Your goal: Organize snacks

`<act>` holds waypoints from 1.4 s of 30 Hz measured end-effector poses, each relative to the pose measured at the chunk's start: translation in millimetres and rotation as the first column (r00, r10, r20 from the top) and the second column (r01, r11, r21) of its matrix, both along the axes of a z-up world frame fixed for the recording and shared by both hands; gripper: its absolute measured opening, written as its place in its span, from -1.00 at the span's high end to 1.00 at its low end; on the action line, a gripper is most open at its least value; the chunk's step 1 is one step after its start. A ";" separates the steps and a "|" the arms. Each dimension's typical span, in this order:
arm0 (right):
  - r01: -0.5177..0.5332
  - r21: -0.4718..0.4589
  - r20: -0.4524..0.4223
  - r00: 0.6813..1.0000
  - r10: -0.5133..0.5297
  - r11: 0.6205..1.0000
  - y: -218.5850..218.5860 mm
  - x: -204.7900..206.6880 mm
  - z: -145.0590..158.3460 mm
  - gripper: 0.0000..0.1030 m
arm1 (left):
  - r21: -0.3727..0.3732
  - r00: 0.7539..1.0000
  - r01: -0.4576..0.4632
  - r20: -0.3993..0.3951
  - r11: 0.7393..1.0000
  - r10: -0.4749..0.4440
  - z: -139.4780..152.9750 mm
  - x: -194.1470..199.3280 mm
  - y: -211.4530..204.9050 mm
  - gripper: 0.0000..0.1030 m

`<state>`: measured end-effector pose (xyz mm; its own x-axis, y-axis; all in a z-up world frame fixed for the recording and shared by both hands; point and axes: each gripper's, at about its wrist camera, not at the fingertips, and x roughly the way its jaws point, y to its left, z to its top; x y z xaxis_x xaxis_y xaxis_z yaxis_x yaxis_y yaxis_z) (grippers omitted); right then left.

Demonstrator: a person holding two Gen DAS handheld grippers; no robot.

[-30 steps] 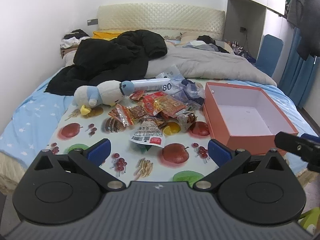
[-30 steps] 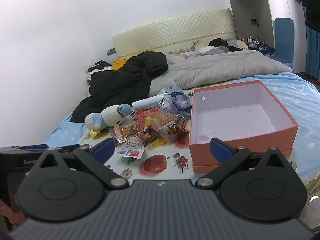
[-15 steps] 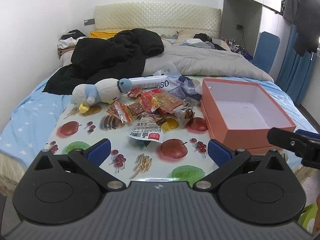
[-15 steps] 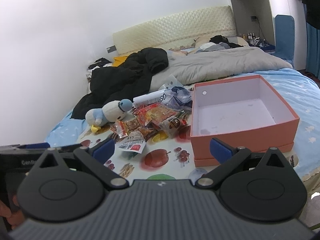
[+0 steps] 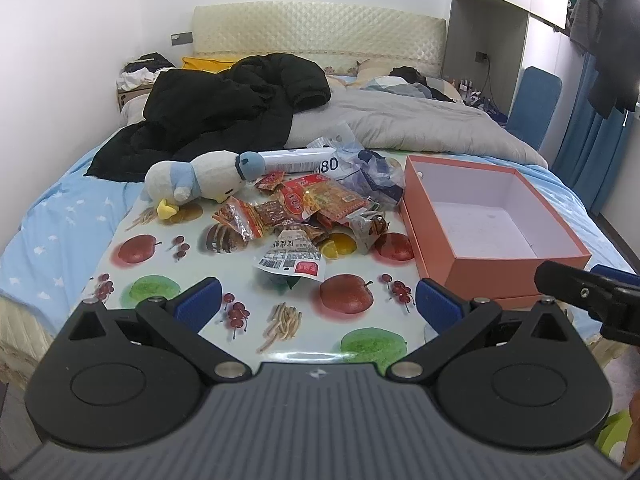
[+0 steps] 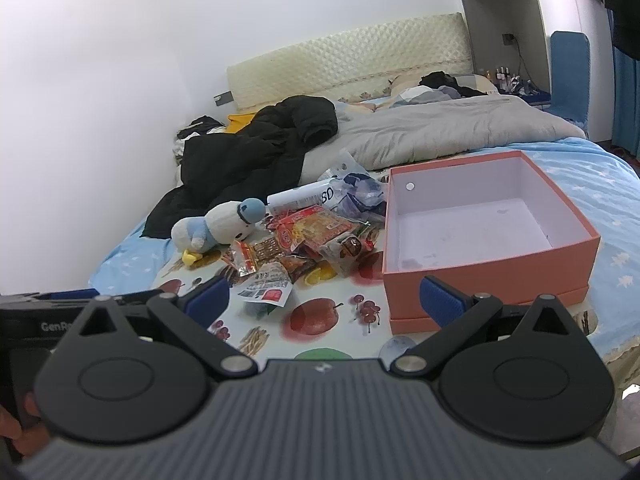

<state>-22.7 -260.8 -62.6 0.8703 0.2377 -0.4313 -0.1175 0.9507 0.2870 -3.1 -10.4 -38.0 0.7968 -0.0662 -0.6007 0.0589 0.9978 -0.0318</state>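
Observation:
A heap of snack packets lies on a fruit-print mat spread over the bed. The nearest one is a white packet with a red label. To the right of the heap stands an orange box, open and with nothing inside. My left gripper hovers open above the mat's near edge, short of the heap. My right gripper is open too, in front of the box's near left corner. Neither holds anything.
A plush penguin lies left of the heap. A white tube and clear bags sit behind it. A black jacket and grey duvet cover the far bed. A blue chair stands at the right.
Both views have pulled back and risen slightly, so the mat, snacks and box sit a little lower and farther. Both grippers stayed open.

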 end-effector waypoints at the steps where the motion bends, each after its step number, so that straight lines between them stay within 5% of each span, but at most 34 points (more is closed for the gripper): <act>1: 0.002 -0.002 0.001 1.000 -0.002 1.000 -0.3 -0.5 0.1 -1.00 | -0.002 1.000 0.003 0.001 1.000 -0.003 -0.2 -0.2 -0.1 -1.00; 36: -0.006 0.028 -0.015 1.000 0.006 1.000 0.7 0.6 -12.0 -1.00 | 0.003 0.999 -0.008 -0.040 1.000 0.008 -18.6 7.3 5.8 -1.00; 42: -0.046 0.063 -0.008 0.999 0.046 0.997 4.7 3.5 -11.8 -0.76 | 0.013 0.999 -0.011 -0.042 1.000 0.012 -21.0 11.6 9.4 -1.00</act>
